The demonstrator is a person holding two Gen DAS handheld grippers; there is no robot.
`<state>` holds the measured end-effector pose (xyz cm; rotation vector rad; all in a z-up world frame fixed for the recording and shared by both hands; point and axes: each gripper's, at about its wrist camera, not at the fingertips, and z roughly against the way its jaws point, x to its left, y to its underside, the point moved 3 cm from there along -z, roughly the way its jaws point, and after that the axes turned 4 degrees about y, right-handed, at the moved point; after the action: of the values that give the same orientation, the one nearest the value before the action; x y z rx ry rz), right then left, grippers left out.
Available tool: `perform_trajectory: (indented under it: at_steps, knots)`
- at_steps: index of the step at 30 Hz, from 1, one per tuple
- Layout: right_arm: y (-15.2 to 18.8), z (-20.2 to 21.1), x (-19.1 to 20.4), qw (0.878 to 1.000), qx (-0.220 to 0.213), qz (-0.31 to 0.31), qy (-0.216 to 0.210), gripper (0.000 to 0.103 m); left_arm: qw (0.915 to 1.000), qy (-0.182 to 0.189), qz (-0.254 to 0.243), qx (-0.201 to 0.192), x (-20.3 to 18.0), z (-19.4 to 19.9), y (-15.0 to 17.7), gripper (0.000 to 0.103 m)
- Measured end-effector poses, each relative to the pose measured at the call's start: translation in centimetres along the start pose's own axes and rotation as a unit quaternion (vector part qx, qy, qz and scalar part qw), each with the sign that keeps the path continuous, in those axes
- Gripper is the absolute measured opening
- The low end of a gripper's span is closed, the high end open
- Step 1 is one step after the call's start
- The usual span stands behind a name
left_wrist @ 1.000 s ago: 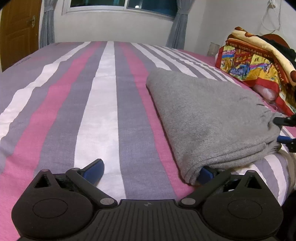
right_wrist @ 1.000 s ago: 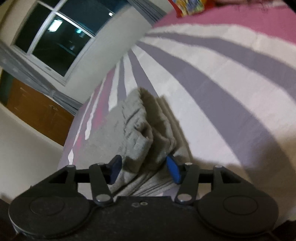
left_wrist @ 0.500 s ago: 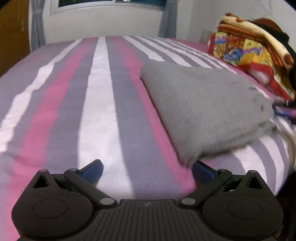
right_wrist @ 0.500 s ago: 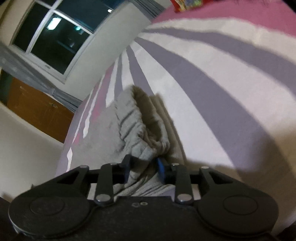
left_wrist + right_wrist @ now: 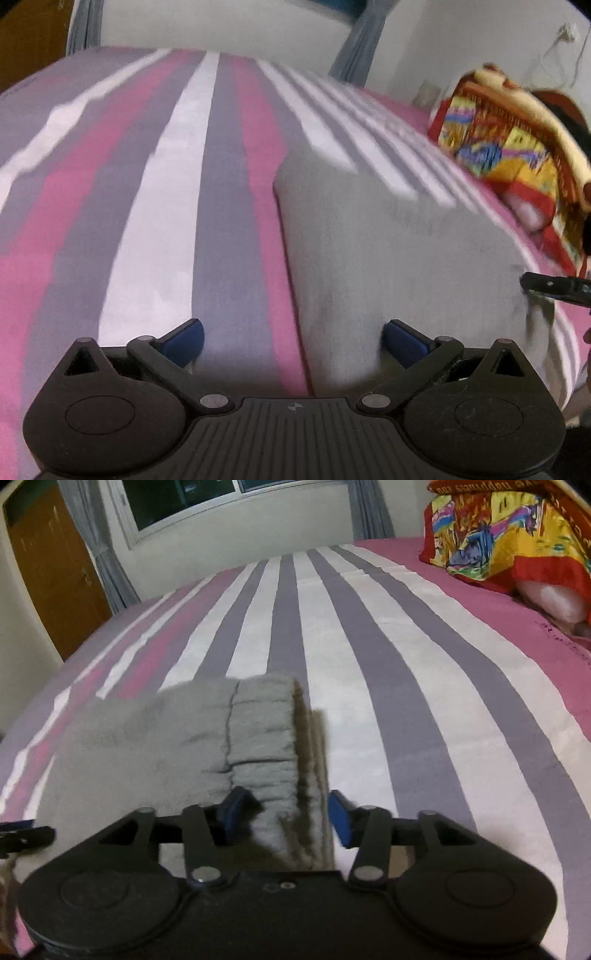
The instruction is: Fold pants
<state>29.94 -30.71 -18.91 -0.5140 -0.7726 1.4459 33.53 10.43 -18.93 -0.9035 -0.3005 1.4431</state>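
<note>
Grey folded pants (image 5: 388,240) lie on the striped bed (image 5: 155,221), right of centre in the left wrist view. My left gripper (image 5: 293,339) hangs open over their near left edge, its blue pads (image 5: 184,338) wide apart and pressing nothing. In the right wrist view the gathered waistband end of the pants (image 5: 258,731) runs between the fingers of my right gripper (image 5: 288,818). Its jaws are opening, and the right pad (image 5: 340,823) stands clear of the cloth. A tip of the right gripper (image 5: 550,286) shows at the pants' right side.
A colourful folded blanket (image 5: 509,535) is piled at the bed's far right, over a pale pillow (image 5: 550,598). A window (image 5: 184,502) with grey curtains is behind the bed, and a wooden door (image 5: 51,579) stands at the left. Striped sheet stretches left of and beyond the pants.
The right gripper squeezed the waistband half a second ago and has now widened, rolling to level. The left gripper slid out from under the pants' edge, rose and stayed open.
</note>
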Motion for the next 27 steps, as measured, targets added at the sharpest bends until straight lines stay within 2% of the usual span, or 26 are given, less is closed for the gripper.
perform_trajectory:
  at_steps: [2,4,6,8,9,10,12,15,17,18,19,21,27]
  knots:
    - [-1.1,1.0,0.4,0.999,-0.039,0.020,-0.009,0.051,0.9999,0.003,0.007,-0.009,0.2,-0.8,-1.5,0.103]
    - [-2.4,0.5,1.0,0.998,-0.047,0.036,-0.019,0.051,0.9999,0.002,0.010,-0.010,0.4,-2.3,-3.1,0.103]
    - [-3.4,-1.3,1.4,0.998,-0.034,0.045,-0.022,0.052,1.0000,-0.005,0.004,0.004,0.4,-4.5,-4.1,0.103]
    - [-3.5,-4.1,1.5,0.998,0.003,0.061,-0.001,0.056,0.9995,-0.014,0.004,0.029,0.7,-6.5,-4.5,0.103]
    - [-3.5,-5.7,1.4,0.998,0.024,0.064,0.014,0.064,0.9995,-0.016,0.008,0.025,0.4,-6.7,-5.1,0.103]
    - [-3.6,-6.2,1.1,0.998,0.030,0.053,0.010,0.065,0.9998,-0.014,0.005,0.013,0.1,-6.5,-5.7,0.103]
    - [-4.7,-5.3,1.3,0.999,0.007,0.047,-0.014,0.059,0.9997,-0.019,-0.005,-0.012,-0.1,-6.6,-7.1,0.103]
    - [-5.5,-5.0,2.3,0.997,-0.020,0.075,-0.023,0.058,0.9993,-0.037,-0.004,0.008,0.5,-8.8,-8.4,0.103]
    - [-5.4,-7.2,2.2,0.996,0.008,0.086,-0.004,0.063,0.9983,-0.045,-0.006,0.037,1.0,-10.8,-8.5,0.103]
    - [-5.2,-8.4,2.0,0.996,0.030,0.087,0.005,0.070,0.9980,-0.050,-0.010,0.036,1.0,-11.1,-8.4,0.103]
    - [-5.2,-9.0,1.7,0.996,0.038,0.075,0.006,0.076,0.9978,-0.054,-0.012,0.035,0.9,-11.1,-8.5,0.103]
    - [-5.3,-9.2,0.8,0.998,0.040,0.047,-0.001,0.081,0.9973,-0.062,-0.017,0.034,0.3,-10.7,-8.2,0.103]
    - [-4.7,-6.8,-0.1,0.999,0.026,0.034,-0.022,0.080,0.9967,-0.067,-0.032,0.034,-0.7,-8.0,-6.8,0.103]
